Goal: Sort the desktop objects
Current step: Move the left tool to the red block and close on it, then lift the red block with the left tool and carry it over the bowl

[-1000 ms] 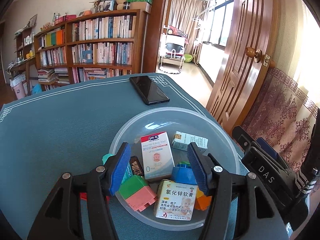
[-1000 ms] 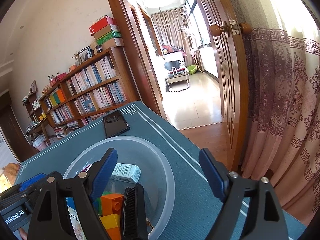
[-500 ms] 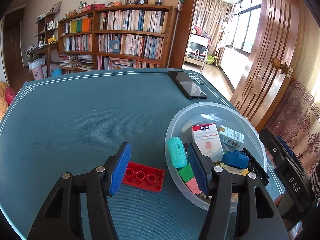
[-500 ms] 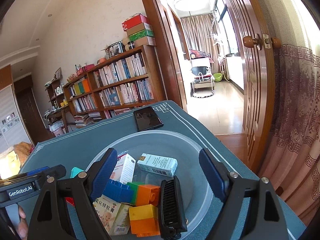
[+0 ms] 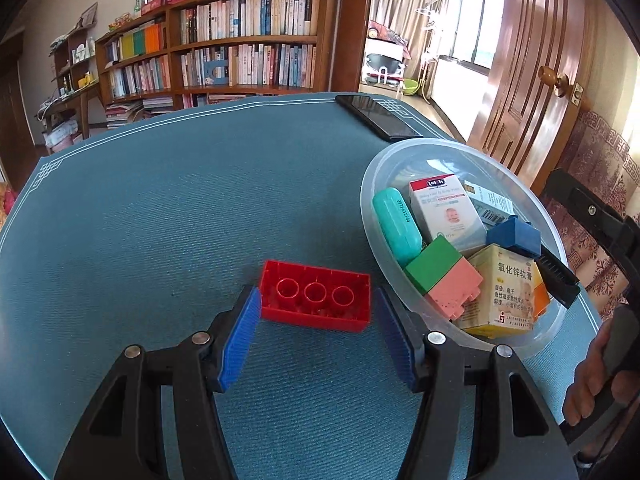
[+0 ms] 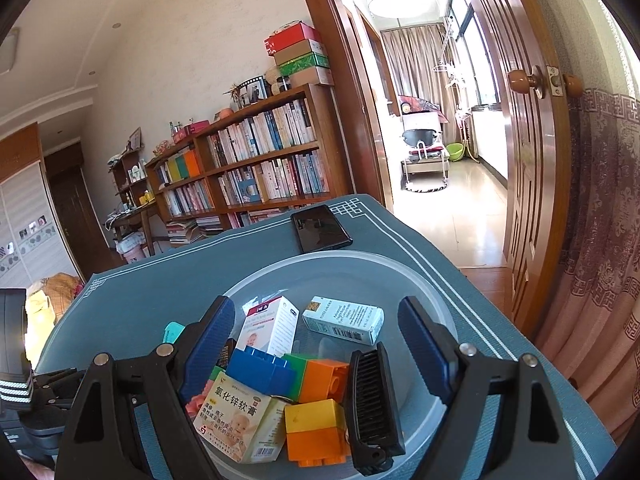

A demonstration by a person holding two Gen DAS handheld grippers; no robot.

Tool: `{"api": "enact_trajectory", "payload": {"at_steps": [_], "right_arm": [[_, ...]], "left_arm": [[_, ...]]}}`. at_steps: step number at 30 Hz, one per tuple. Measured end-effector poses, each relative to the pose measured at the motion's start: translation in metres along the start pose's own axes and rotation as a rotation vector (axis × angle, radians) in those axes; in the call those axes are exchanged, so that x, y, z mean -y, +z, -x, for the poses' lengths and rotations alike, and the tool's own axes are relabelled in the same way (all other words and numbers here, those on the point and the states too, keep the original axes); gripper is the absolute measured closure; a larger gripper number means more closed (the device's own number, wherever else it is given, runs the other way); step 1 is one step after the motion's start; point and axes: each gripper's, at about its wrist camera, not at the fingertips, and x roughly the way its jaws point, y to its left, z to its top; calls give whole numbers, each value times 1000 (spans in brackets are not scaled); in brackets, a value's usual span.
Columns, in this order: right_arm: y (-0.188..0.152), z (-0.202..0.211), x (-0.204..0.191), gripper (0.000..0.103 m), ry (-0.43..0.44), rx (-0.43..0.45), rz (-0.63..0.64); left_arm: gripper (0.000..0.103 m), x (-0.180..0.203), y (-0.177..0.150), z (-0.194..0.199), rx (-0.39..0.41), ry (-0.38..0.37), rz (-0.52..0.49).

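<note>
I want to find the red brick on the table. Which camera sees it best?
The left wrist view. The red brick lies upside down on the blue table, whole and near, framed by the open left gripper, beside the bowl. The right wrist view does not show it; it looks into the bowl.

The left gripper (image 5: 316, 320) has two black plastic arms with triangular cut-outs, silver round screw heads along them, and ribbed blue pads (image 5: 240, 340) on the inner faces. The right gripper (image 6: 316, 344) is built alike, its pads a darker blue. At the lower right of the left wrist view, bare skin of a hand (image 5: 592, 376) wraps a black handle, perhaps the other gripper's.
</note>
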Motion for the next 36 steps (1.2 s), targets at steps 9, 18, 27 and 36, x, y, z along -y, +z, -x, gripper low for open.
{"api": "enact_trajectory", "payload": {"at_steps": [9, 18, 27, 36], "right_arm": [[-1, 0, 1, 16, 0, -4, -1], [-3, 1, -1, 16, 7, -5, 11], [-4, 1, 0, 16, 0, -7, 14], [-1, 3, 6, 16, -26, 1, -15]], "left_arm": [[25, 9, -7, -6, 13, 19, -85], [25, -12, -1, -24, -48, 2, 9], [36, -6, -1, -17, -14, 67, -21], [36, -6, 3, 6, 78, 101, 12]]}}
